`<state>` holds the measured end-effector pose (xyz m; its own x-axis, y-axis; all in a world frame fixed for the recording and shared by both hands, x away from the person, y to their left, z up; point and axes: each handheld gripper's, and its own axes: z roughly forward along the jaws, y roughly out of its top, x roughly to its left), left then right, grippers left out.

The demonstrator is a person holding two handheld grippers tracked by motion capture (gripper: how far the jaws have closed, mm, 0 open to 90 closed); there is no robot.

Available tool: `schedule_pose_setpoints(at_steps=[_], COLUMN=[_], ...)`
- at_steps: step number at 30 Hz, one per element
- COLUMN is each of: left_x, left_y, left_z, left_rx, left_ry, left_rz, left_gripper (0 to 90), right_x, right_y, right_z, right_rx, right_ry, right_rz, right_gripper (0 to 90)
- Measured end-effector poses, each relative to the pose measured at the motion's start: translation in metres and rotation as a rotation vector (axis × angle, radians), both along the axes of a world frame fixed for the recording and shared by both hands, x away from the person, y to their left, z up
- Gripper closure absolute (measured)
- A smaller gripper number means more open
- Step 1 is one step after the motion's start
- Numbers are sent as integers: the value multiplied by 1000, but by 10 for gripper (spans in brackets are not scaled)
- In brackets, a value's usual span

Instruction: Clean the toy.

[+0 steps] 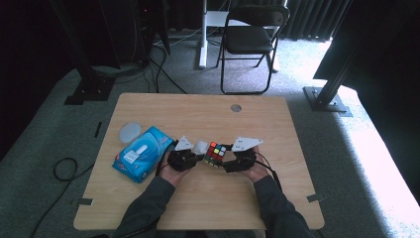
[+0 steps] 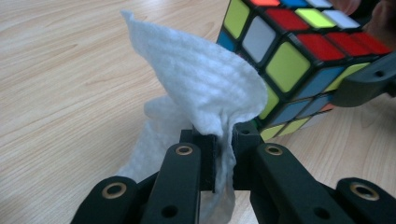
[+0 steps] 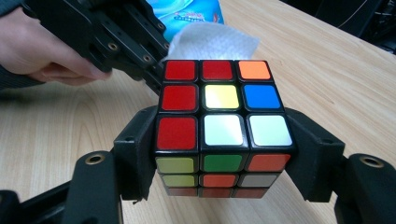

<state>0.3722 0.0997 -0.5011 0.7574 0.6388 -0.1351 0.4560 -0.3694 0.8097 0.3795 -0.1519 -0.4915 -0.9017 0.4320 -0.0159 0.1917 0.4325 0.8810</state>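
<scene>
Overhead, high view: person seated at the wooden worktop point(image 1: 277, 129), forearms in from the bottom. Left tongs point(image 1: 198, 157) and right tongs point(image 1: 229, 163) meet near the middle, with the Rubik's cube point(image 1: 215, 154) between them and a white wipe point(image 1: 200, 147) just left of it. A blue wet-wipe pack point(image 1: 141, 152) lies left of the hands, and a round clear lid point(image 1: 130, 132) sits beyond it.

Left gripper view: left tongs point(image 2: 223, 140) are clenched on a fold of the wipe point(image 2: 201, 88), which billows up and touches the cube point(image 2: 289, 65) on its near face. Judgement: the pinch keeps the cloth stiff enough to rub the stickers.

Right gripper view: right tongs point(image 3: 223, 154) clamp the cube point(image 3: 222, 116) by 2 opposite sides, raised off the worktop point(image 3: 327, 70), top face showing 9 tiles. The wipe point(image 3: 212, 42) shows behind the cube, and the other hand point(image 3: 42, 51) steers its tongs in. Judgement: the side grip leaves the remaining faces open for wiping.
</scene>
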Motion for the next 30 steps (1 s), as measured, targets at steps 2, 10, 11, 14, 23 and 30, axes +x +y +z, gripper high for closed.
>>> schedule_pose_setpoints(at_steps=[2, 10, 11, 14, 23, 30], left_x=[-1, -4, -4, -7, -8, -4], left_y=[0, 0, 0, -1, -1, -1], left_z=[2, 14, 16, 21, 19, 4], left_rx=[-1, -22, -29, -39, -39, -12], left_ry=[-7, -34, -40, -55, -52, -10], left_rz=[-3, -9, -8, -17, -18, -7], left_gripper=[840, 840, 840, 840, 840, 840], right_x=[1, 2, 2, 3, 4, 4], right_y=[0, 2, 2, 3, -1, -3], right_z=[-2, -9, -10, -12, -10, -8], right_rx=[-4, -32, -35, -43, -29, -16], right_ry=[8, 24, 26, 30, 28, 28], right_rz=[-2, -3, -2, -5, -30, -33], right_gripper=[343, 343, 343, 343, 343, 343])
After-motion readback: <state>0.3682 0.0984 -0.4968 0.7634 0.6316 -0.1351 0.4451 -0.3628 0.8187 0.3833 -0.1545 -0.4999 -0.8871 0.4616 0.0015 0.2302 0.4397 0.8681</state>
